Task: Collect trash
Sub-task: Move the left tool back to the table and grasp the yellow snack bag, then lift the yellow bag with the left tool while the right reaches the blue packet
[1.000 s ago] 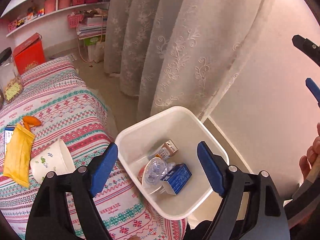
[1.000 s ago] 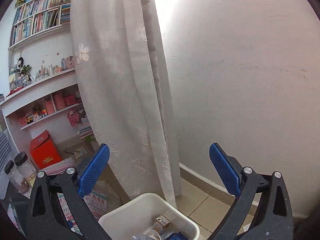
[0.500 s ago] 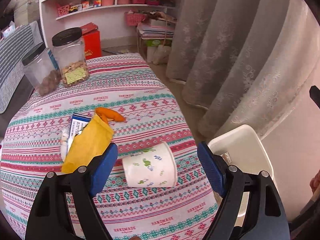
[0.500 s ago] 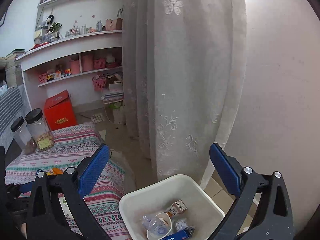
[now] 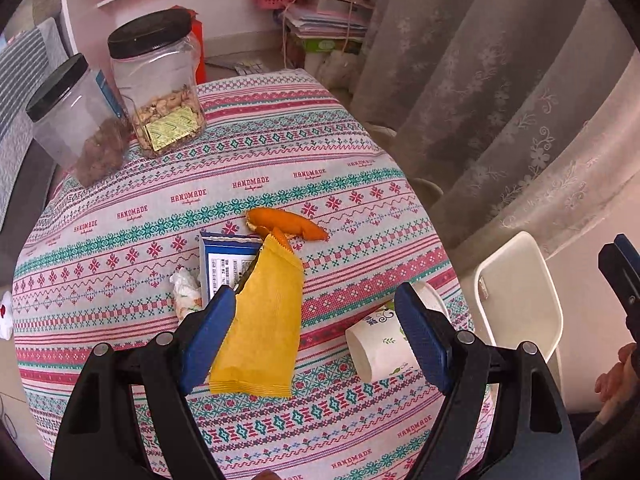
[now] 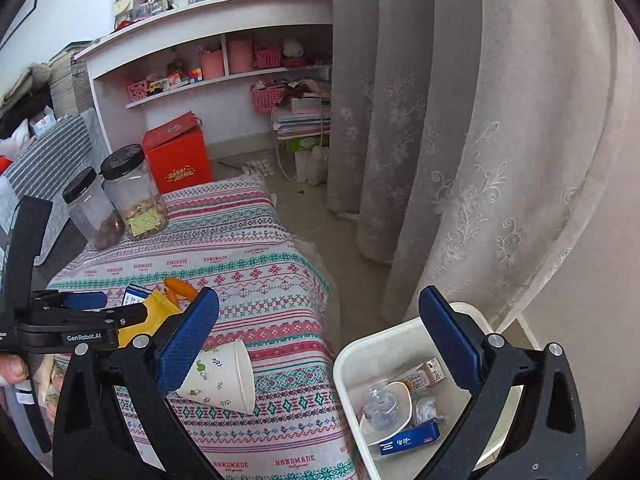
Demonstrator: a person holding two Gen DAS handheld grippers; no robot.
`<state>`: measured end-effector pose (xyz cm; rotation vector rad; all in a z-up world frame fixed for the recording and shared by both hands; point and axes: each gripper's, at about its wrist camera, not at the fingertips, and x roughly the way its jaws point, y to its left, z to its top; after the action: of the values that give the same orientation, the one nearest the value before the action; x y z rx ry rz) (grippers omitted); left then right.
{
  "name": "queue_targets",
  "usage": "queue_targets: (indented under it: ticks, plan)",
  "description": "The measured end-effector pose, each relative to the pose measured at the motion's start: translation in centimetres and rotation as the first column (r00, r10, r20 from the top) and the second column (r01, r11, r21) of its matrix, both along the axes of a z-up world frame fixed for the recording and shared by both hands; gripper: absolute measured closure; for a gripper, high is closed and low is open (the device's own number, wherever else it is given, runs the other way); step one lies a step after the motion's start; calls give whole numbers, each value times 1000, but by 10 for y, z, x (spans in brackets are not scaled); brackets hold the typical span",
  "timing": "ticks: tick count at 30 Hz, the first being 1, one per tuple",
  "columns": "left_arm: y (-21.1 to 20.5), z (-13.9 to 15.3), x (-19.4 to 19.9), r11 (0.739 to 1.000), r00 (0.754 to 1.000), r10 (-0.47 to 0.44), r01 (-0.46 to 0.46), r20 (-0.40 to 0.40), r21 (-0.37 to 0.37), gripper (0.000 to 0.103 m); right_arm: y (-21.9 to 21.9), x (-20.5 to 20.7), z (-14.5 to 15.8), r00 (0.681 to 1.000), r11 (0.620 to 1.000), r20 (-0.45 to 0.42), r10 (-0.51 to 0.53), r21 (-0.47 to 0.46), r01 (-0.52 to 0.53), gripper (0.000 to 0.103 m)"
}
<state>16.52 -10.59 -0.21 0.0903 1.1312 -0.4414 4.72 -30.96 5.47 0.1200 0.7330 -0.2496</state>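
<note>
Trash lies on the patterned tablecloth point(image 5: 260, 152): a yellow wrapper point(image 5: 264, 320), an orange peel point(image 5: 288, 222), a blue-and-white carton point(image 5: 224, 264), a crumpled tissue point(image 5: 185, 288) and a tipped paper cup point(image 5: 380, 344). My left gripper point(image 5: 312, 332) is open and empty, hovering over the wrapper and cup. A white bin point(image 6: 404, 360) stands on the floor right of the table, holding several pieces of trash. My right gripper point(image 6: 320, 344) is open and empty, between the cup point(image 6: 220, 376) and the bin. The left gripper also shows in the right wrist view point(image 6: 80, 312).
Two black-lidded jars point(image 5: 156, 80) stand at the table's far left. A lace curtain point(image 6: 460, 140) hangs behind the bin. A red box point(image 6: 178, 158) and white shelves point(image 6: 208, 56) lie beyond the table.
My left gripper has swung left from above the bin to over the table's trash. My right gripper has tilted down and left, bringing the table and bin into view.
</note>
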Motion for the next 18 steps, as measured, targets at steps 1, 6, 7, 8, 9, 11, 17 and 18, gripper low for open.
queue_targets:
  ticks: [1,6,7,8,9,11,17,18]
  plan:
    - [-3,-3,2,1000,1000,-16,16,-11,19,24,2,1,-2,1000,1000,-10,1,6,-1,7]
    - [-8,-21,21,994,998,-53,55,-23,93,24,3,11,-10,998,999,-56,0,43,2,7]
    - [-10,-25,24,992,998,-60,63,-28,109,23,2,13,-12,998,999,-63,-1,48,4,7]
    - [-12,-29,27,990,997,-69,73,-34,123,24,2,14,-13,998,999,-68,-3,51,7,7]
    - [-15,-34,29,987,996,-80,85,-40,135,24,2,15,-14,997,999,-73,-6,52,10,7]
    - [-20,-44,33,980,994,-97,105,-54,171,24,2,17,-16,997,999,-79,-9,53,13,7]
    - [-19,-74,33,953,993,-103,115,-55,281,33,5,22,-19,996,998,-91,-7,56,12,7]
    - [-19,-77,31,947,993,-110,120,-52,298,37,5,22,-20,995,998,-96,-5,55,10,7]
